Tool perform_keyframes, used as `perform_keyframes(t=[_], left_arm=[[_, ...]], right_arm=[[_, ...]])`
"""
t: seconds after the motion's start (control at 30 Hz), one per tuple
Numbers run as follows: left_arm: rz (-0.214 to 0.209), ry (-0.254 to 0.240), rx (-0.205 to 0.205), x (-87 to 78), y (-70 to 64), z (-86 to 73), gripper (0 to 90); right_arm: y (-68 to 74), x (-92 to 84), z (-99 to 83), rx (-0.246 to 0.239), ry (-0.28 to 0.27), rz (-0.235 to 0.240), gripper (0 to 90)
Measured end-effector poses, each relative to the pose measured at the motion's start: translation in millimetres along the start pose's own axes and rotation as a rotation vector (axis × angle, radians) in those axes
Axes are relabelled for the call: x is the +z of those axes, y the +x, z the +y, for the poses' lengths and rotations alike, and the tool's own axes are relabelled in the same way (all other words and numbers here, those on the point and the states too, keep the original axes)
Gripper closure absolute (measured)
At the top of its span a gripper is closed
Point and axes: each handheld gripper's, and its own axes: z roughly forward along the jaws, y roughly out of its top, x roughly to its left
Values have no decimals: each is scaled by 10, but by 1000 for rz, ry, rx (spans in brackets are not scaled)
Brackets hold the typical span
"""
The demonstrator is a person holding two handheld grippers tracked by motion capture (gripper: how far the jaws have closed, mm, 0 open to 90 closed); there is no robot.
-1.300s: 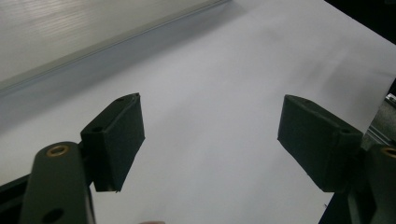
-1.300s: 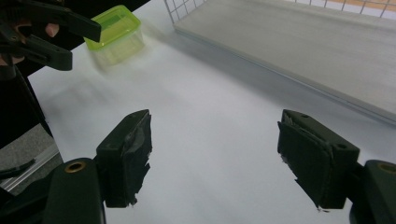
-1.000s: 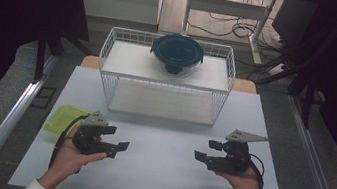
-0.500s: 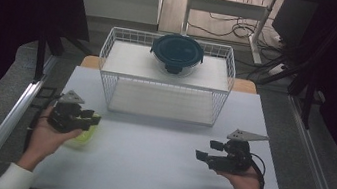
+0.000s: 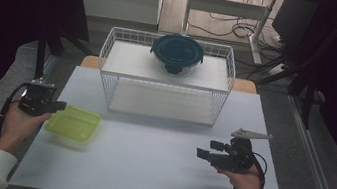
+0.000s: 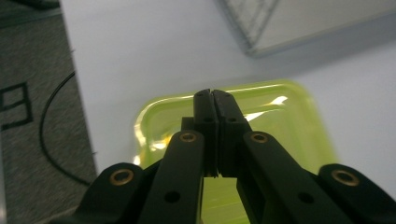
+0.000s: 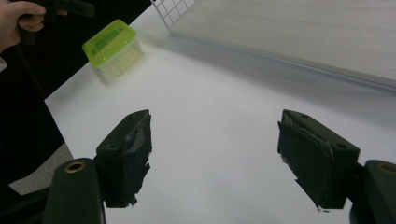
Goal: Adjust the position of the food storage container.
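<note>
Over the last second the left tool (image 5: 56, 105), jaws clenched on nothing, has swung out to the surface's (image 5: 154, 173) left edge, uncovering a green-lidded box (image 5: 72, 123) just beside it, perhaps the next pickup, while the right tool (image 5: 210, 150) waits released; no writing is legible.

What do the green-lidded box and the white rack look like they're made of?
The green-lidded box looks like plastic: a glossy, translucent lime lid catching highlights in the left gripper view, over a clear, see-through body in the right gripper view. The white rack looks like thin metal wire with a matte white coating, judging by its open grid walls, though that's a guess.
</note>
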Motion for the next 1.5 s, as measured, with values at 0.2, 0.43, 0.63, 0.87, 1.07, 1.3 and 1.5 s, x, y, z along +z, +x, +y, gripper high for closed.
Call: perform_keyframes(t=[0.2, 0.43, 0.63, 0.87, 1.07, 1.3, 1.5], left_arm=[[43, 63, -40, 158, 251, -15, 900], [100, 129, -73, 334, 466, -55, 900], [115, 193, -81, 409, 532, -143, 900], [64, 214, -92, 434, 527, -238, 900], [23, 207, -107, 431, 431, -252, 900], [-23, 208, -101, 444, 253, -282, 900], [-74, 206, -84, 467, 26, -321, 900]], right_arm=[[-20, -10, -5, 1, -1, -7, 259], [-30, -5, -12, -1, 8, -18, 259], [-35, -3, -15, -4, 9, -21, 259], [-39, -7, -16, -2, 9, -24, 259], [-21, -8, -12, -6, 9, -23, 259], [-20, -13, -12, -3, 6, -22, 259], [-20, -24, -13, -2, 0, -22, 258]])
